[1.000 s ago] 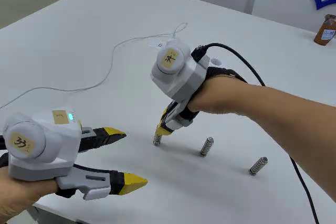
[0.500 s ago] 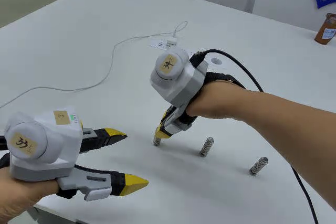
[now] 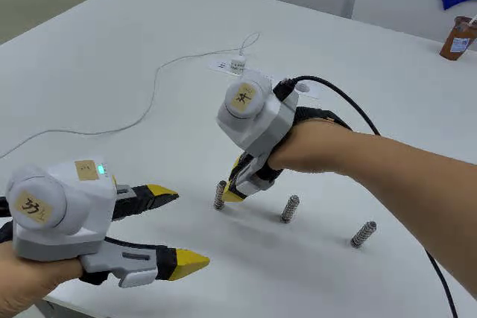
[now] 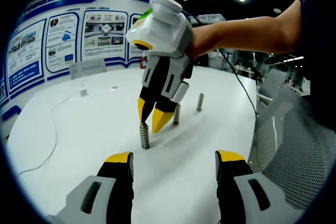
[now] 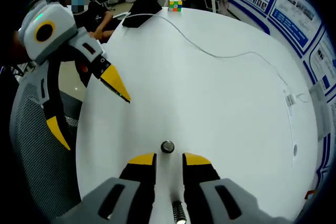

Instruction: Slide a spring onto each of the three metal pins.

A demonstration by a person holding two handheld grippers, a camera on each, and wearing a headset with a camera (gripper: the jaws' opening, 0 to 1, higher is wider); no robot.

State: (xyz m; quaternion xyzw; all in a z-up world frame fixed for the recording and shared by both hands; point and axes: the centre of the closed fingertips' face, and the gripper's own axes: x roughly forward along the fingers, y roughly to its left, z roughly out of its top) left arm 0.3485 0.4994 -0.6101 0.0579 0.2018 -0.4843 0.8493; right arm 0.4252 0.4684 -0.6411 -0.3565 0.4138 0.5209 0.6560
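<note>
Three steel springs stand upright in a row on the white table (image 3: pixel 112 50): the left spring (image 3: pixel 220 194), the middle spring (image 3: pixel 290 208) and the right spring (image 3: pixel 364 234). Any pins are hidden inside them. My right gripper (image 3: pixel 232 194) points down just right of the left spring, its yellow tips slightly apart and holding nothing. In the right gripper view the left spring's round top (image 5: pixel 167 147) sits just beyond the right gripper (image 5: pixel 169 159). My left gripper (image 3: pixel 177 229) hovers wide open and empty at the near left. In its view the right gripper (image 4: pixel 152 118) hangs over the left spring (image 4: pixel 144 136).
A thin white cable (image 3: pixel 156 87) runs across the table to a small white plug (image 3: pixel 237 65). A brown bottle (image 3: pixel 455 39) stands at the far right. A colour cube (image 5: pixel 175 4) and a dark flat device (image 5: pixel 147 3) lie at the far end. A mesh chair (image 4: pixel 294 150) stands beside the table.
My right gripper's tips have come off the left spring's top and now sit just to its right. The spring stands free. The left gripper has barely moved.
</note>
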